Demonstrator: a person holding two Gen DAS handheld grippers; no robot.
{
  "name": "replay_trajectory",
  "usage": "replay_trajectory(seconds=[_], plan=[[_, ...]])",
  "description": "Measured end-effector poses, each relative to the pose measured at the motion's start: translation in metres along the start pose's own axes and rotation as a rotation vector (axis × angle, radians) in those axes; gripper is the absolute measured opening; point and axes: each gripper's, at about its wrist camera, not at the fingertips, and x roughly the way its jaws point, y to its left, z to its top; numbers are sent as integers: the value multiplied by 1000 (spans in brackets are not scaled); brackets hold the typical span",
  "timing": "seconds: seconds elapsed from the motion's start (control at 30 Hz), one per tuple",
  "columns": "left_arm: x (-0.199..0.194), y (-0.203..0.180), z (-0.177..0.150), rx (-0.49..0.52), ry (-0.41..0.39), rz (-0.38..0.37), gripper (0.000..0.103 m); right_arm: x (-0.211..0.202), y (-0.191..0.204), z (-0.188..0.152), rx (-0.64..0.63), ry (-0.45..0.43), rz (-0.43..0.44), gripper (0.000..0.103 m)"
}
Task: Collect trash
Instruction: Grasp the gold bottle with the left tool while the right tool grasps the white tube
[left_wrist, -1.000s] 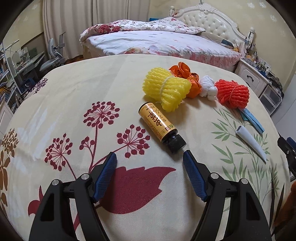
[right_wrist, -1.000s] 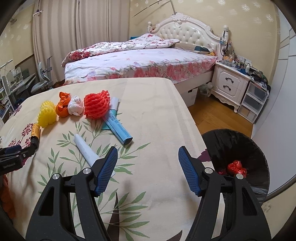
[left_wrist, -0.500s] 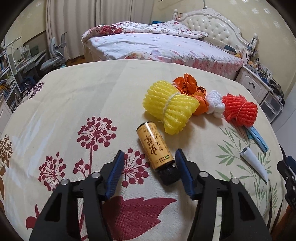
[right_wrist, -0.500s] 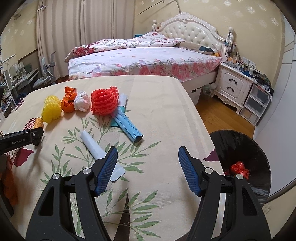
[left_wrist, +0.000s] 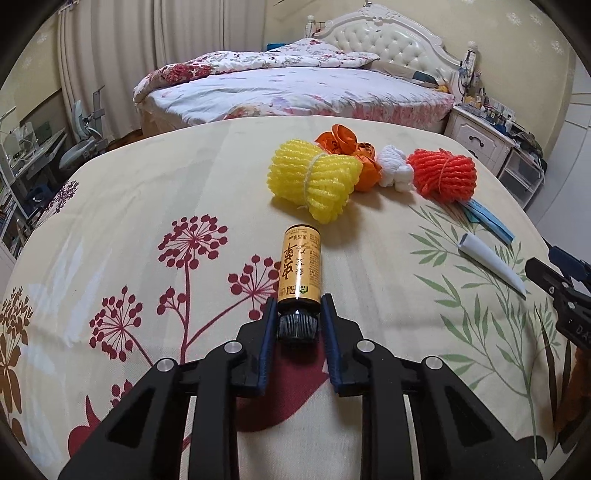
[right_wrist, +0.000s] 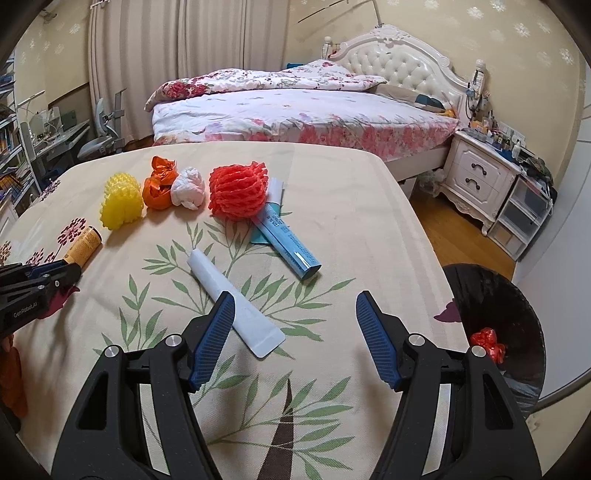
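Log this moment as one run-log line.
left tool: shut on bottle cap | right tool: open over white tube | bin: red scrap

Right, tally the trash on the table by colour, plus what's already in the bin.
Yellow: 2, foam net, bottle
Orange: 1, wrapper
White: 2, wad, tube
Red: 2, foam net, binned wrapper
Blue: 1, box
Total: 8

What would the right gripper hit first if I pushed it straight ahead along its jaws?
Most likely the white tube: the right gripper stands open and points down at the tablecloth, with the tube's flat end lying just inside its left jaw. Depth is unclear; it might reach bare cloth first.
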Motion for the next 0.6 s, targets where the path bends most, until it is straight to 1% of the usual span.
replay_trajectory(seconds=[0.1, 0.13, 0.17, 0.23, 0.37, 0.4, 0.43, 0.5, 0.57, 0.6], plan=[[-4, -1, -4, 11, 11, -17, 27, 1, 7, 1, -16, 11, 17, 67], [-4, -1, -5, 9, 14, -24, 35, 2, 9, 1, -22, 15, 23, 67], [-4, 0, -5, -2, 17, -36, 46, 3, 11, 1, -28, 20, 29, 67], [-4, 2, -3, -28, 13, -44, 53, 7, 16, 1, -44, 34, 36, 67], [2, 4, 2, -42, 15, -35, 54, 14, 24, 2, -68, 77, 54, 65], [3, 3, 3, -39, 13, -33, 54, 16, 24, 2, -71, 86, 54, 63], [4, 3, 4, -33, 14, -28, 54, 18, 24, 1, -71, 96, 55, 55], [6, 2, 5, -25, 11, -27, 54, 21, 23, 1, -70, 118, 59, 46], [6, 1, 5, -20, 5, -30, 50, 21, 24, 1, -71, 122, 65, 43], [6, 1, 5, -15, 1, -29, 48, 21, 24, 0, -73, 124, 70, 40]])
